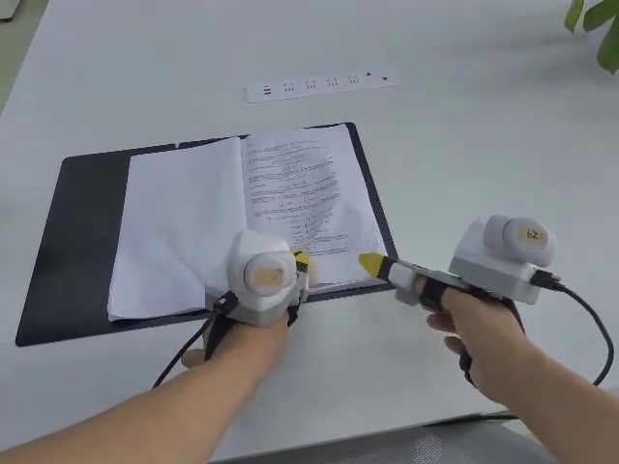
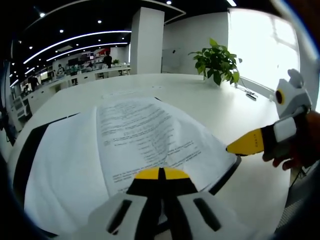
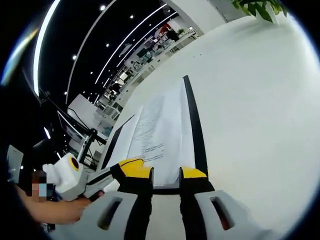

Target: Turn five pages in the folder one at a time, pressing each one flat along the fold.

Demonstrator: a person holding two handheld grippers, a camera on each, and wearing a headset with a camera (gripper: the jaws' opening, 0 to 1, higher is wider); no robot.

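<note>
My left gripper (image 1: 302, 262) is sitting over the folder's (image 1: 87, 213) near edge, its pages lying ahead. My right gripper (image 1: 371, 263) is sitting just to its right. A power strip (image 1: 319, 87) is lying beyond the folder.

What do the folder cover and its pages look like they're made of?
Folder cover: matte black, probably plastic or coated card; it lies flat with little sheen. Pages: thin white paper, judging by the light wrinkles and printed text.

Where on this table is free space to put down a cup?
The widest bare table lies right of the folder, up to the plant. A narrower band runs between folder and power strip. Crowded: the folder's near edge, where left gripper and right gripper are.
</note>
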